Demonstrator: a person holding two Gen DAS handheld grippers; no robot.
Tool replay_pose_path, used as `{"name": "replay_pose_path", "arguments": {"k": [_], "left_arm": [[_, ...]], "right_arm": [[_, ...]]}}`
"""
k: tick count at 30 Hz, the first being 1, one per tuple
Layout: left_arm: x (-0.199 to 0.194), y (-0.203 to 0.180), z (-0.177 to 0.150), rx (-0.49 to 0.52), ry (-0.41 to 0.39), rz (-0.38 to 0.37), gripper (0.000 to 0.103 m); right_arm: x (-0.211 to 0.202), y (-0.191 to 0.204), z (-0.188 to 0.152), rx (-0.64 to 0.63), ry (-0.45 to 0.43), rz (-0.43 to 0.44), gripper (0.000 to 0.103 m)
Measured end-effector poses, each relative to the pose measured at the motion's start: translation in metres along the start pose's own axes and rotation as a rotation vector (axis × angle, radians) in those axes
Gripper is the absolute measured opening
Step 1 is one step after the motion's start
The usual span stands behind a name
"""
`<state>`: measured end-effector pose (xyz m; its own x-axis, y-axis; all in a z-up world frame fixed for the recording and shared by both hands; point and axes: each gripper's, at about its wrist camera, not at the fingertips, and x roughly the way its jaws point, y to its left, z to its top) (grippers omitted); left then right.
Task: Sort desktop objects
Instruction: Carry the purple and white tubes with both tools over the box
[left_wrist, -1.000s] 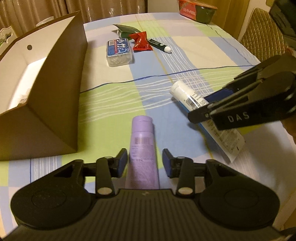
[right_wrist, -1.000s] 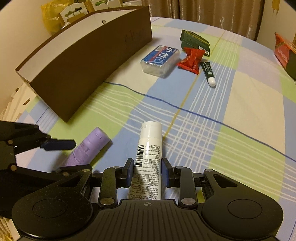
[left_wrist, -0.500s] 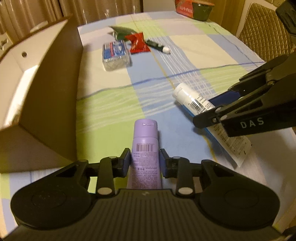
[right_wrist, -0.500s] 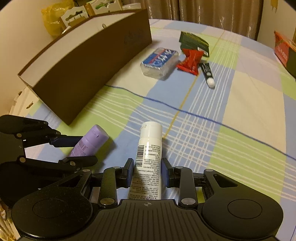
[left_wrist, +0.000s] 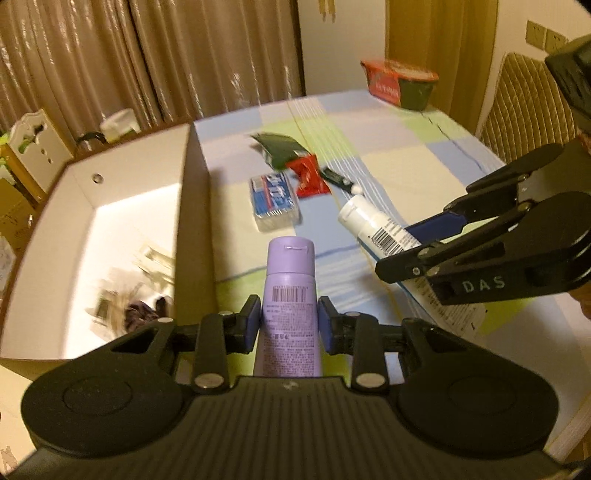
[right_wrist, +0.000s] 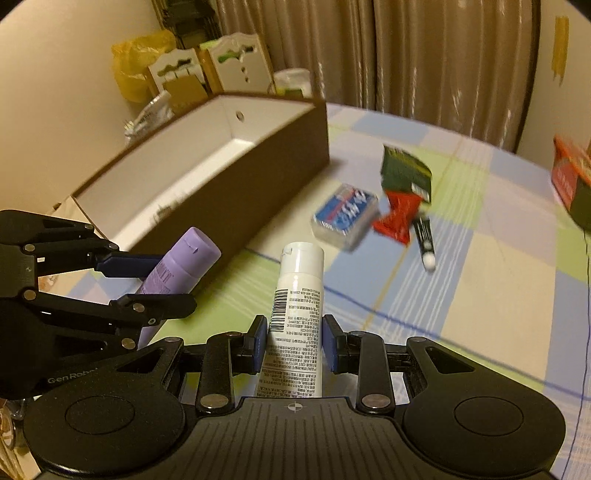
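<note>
Left gripper (left_wrist: 289, 319) clamped on purple bottle (left_wrist: 290, 295), lower centre, raised beside brown box (left_wrist: 194, 206). Right gripper (right_wrist: 294, 341) clamped on white tube (right_wrist: 295, 314), lower centre, above checked tablecloth (right_wrist: 480, 295).

Brown curtains (left_wrist: 110, 55) are seen hung behind the table, w/ a strip of bare wall between them. The table is covered by a checked cloth (right_wrist: 498, 295) in blue, green & cream. A quilted chair back (left_wrist: 524, 110) is seen at the right edge, wall sockets (left_wrist: 543, 35) above it. In the right wrist view a yellow bag (right_wrist: 136, 62) is piled in the corner next to white cut-out panels (right_wrist: 236, 59) & a cardboard piece (right_wrist: 184, 90). A yellow strip (right_wrist: 559, 44) is stuck on the wall, top right.
</note>
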<state>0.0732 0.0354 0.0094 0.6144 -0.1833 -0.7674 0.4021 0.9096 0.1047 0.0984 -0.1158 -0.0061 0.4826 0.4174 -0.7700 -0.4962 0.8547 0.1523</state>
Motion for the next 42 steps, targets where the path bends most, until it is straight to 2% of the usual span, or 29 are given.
{"name": "replay_pose_path", "arguments": {"k": [11,25,31,42], "left_arm": [[-0.048,0.025,-0.012,-0.076,-0.036,0.064,0.028],[-0.088,0.081,-0.047,-0.182,-0.047,0.146,0.028],[-0.093,0.103,-0.049,-0.187,-0.064,0.147,0.028],[-0.086,0.119,-0.039,-0.165,-0.086,0.112,0.028]], "right_arm": [[-0.002,0.041,0.022,-0.088,-0.045,0.075,0.03],[0.015,0.104,0.047,-0.206,-0.061,0.161,0.03],[0.02,0.121,0.057,-0.218,-0.072,0.155,0.03],[0.023,0.126,0.071,-0.2,-0.087,0.125,0.03]]}}
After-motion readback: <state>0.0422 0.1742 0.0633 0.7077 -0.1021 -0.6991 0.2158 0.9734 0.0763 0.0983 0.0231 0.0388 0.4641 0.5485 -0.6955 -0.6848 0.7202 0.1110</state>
